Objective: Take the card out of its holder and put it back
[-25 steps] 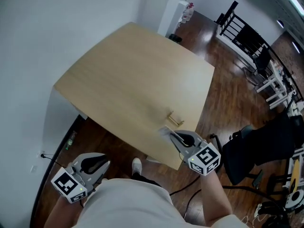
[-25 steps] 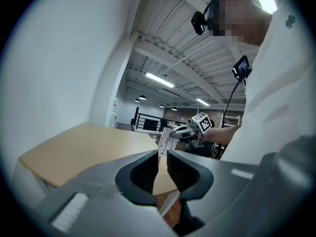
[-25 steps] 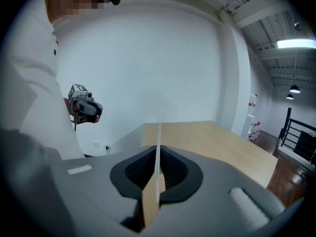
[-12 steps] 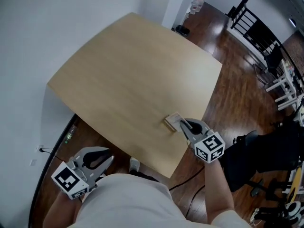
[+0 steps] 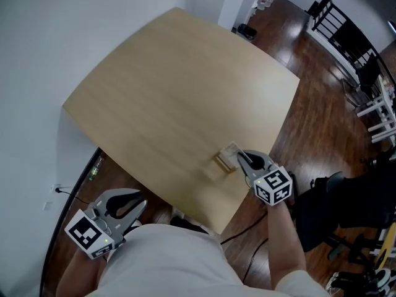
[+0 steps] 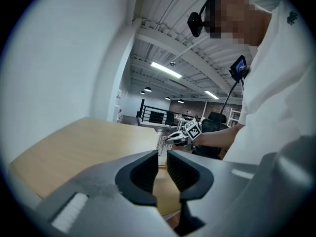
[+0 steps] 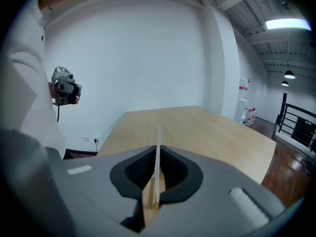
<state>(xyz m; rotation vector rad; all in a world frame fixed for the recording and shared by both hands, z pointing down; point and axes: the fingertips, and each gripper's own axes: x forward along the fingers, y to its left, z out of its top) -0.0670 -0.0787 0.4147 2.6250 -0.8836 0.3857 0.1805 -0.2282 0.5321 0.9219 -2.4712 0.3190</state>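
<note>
A small wooden card holder (image 5: 223,161) sits near the front right edge of the light wooden table (image 5: 185,85). A white card (image 5: 231,148) stands at the holder, and my right gripper (image 5: 240,158) is shut on it. In the right gripper view the card (image 7: 158,152) runs edge-on between the pads, with the holder (image 7: 149,201) right below it. My left gripper (image 5: 137,204) hangs low at the left, off the table. Its jaws (image 6: 162,168) stand a narrow gap apart with nothing between them.
The table's front edge lies just below the holder. Dark wood floor (image 5: 309,110) surrounds the table. A black office chair (image 5: 346,197) stands to the right, and railings and white furniture are further back. A white wall (image 5: 74,23) borders the table's left side.
A second ago the right gripper held the card nearer the table edge, just short of the holder. It has since brought the card up to the holder. The left gripper has stayed put.
</note>
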